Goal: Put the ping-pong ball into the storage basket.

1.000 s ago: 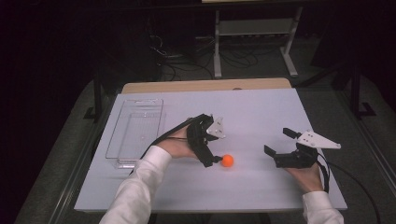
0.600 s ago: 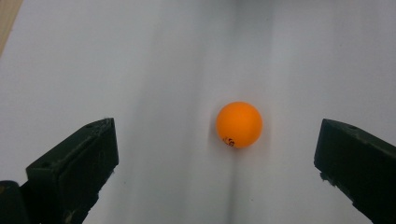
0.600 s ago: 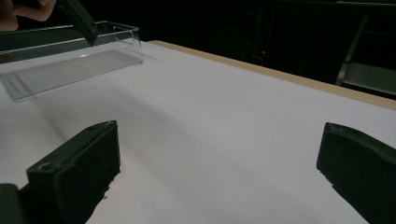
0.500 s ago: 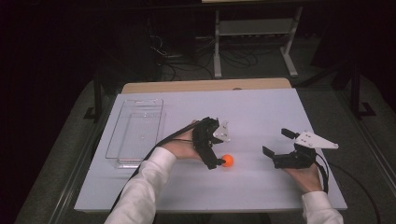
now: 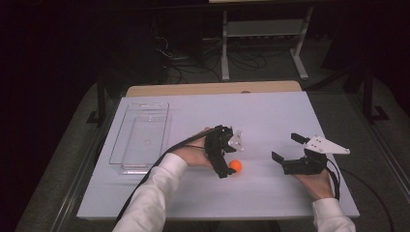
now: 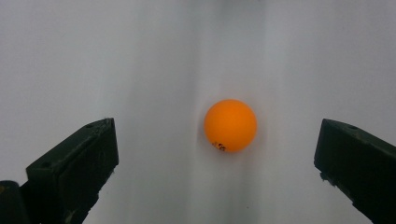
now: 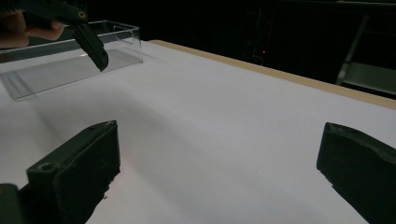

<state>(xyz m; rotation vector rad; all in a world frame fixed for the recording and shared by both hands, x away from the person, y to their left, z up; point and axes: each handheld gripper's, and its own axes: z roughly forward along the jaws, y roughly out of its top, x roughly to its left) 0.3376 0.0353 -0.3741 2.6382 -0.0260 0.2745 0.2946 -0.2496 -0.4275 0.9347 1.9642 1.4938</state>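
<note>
Orange ball (image 6: 230,125), small dark print, untouched between wide-spread left gripper (image 6: 215,154) fingers; right gripper (image 7: 219,172) fingers wide, empty.

A smooth, matt orange ball (image 6: 230,125) is seen on the matt white worktop (image 5: 270,113); beside it, a clear glossy plastic tray (image 5: 140,137); wood edges the worktop.

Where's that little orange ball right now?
The orange ball lies on the white table, near its front middle, between the open left claw's jaws, untouched.

A clear tray (image 5: 140,137) lies on the white table (image 5: 270,111).
</note>
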